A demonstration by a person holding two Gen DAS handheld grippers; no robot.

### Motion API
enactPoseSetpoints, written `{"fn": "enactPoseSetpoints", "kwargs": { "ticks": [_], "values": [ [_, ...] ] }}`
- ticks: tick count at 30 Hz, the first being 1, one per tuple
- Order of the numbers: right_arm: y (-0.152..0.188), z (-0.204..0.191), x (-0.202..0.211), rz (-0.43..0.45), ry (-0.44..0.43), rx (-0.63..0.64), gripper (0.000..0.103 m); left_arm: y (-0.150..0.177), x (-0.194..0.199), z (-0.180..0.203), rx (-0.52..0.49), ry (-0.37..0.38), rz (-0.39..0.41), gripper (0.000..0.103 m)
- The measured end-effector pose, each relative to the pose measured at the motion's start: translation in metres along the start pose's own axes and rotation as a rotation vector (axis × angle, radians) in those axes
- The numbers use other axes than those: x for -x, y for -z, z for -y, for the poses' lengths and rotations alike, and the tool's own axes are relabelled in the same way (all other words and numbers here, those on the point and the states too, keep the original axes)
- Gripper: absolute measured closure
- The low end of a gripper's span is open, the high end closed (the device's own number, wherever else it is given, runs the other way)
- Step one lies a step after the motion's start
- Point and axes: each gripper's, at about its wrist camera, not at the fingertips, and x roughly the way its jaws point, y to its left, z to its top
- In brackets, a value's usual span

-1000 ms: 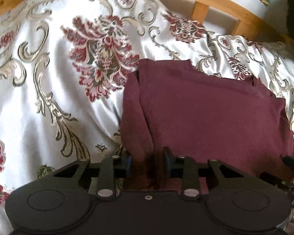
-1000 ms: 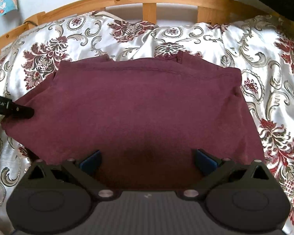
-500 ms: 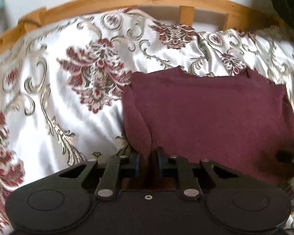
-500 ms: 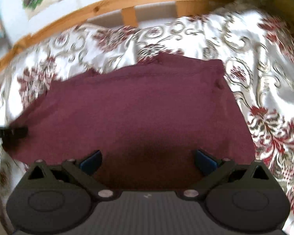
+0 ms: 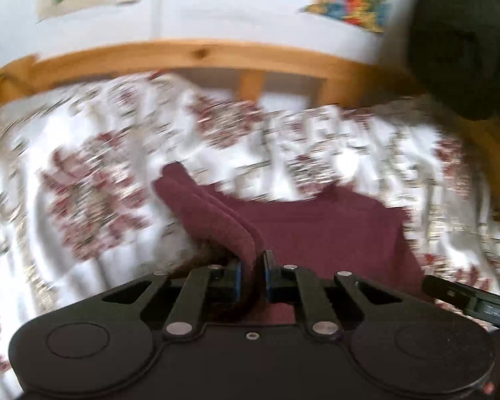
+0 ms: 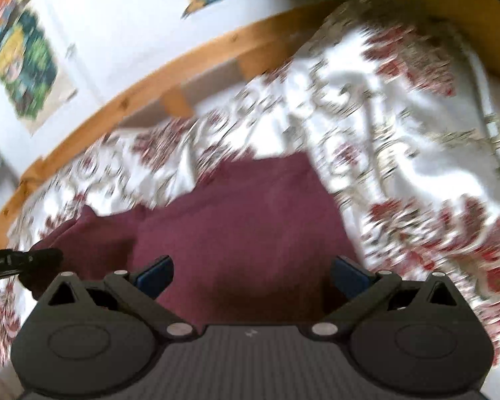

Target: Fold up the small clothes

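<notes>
Apparently pinched, maroon garment, left hand-held gripper

— Maroon garment: matt cloth, soft knit look.
— Bedspread: glossy satin-like cloth, floral pattern.
— Bed rail: smooth varnished wood, knots visible.
— Left gripper: matt black plastic, shiny metal pins.

Both fisheye views are bright and daylit, heavily motion-blurred across the patterned bedspread, with curved edges and sharp foreground.
</notes>
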Motion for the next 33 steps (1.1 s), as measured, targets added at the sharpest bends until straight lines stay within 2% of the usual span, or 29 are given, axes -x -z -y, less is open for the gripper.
{"fn": "enactPoseSetpoints", "kwargs": {
  "ticks": [4, 8, 12, 16, 18, 20, 21, 23, 26, 28, 33],
  "values": [
    [-0.009, 0.025, 0.010, 0.043, 0.055, -0.042, 0.000, 0.001, -0.007, 0.056, -0.111, 0.082, 0.000, 0.091],
    [-0.016, 0.044, 0.013, 0.053, 0.077, -0.075, 0.000, 0.021, -0.030, 0.096, -0.183, 0.143, -0.034, 0.091],
    [-0.018, 0.058, 0.013, 0.055, 0.083, -0.119, 0.000, 0.045, -0.052, 0.106, -0.163, 0.202, -0.091, 0.090],
    [-0.019, 0.062, 0.010, 0.052, 0.076, -0.140, 0.000, 0.052, -0.055, 0.097, -0.116, 0.285, -0.095, 0.086],
    [-0.021, 0.062, 0.007, 0.048, 0.065, -0.141, 0.000, 0.050, -0.051, 0.090, -0.071, 0.351, -0.096, 0.074],
    [-0.021, 0.059, 0.003, 0.036, 0.055, -0.139, 0.000, 0.046, -0.041, 0.083, -0.050, 0.401, -0.076, 0.054],
    [-0.021, 0.057, 0.001, 0.029, 0.050, -0.143, 0.000, 0.043, -0.036, 0.081, -0.047, 0.412, -0.062, 0.050],
    [-0.022, 0.053, -0.002, 0.025, 0.026, -0.155, 0.000, 0.038, -0.022, 0.076, -0.057, 0.443, -0.021, 0.028],
    [-0.022, 0.045, -0.004, 0.032, -0.029, -0.164, 0.000, 0.033, -0.005, 0.068, -0.099, 0.468, 0.037, 0.010],
    [-0.020, 0.038, -0.009, 0.025, -0.066, -0.156, 0.000, 0.034, 0.001, 0.061, -0.135, 0.460, 0.048, 0.002],
    [-0.013, 0.026, -0.026, -0.011, -0.178, -0.166, 0.000, 0.061, -0.004, 0.037, -0.209, 0.391, 0.057, 0.001]
  ]
}}
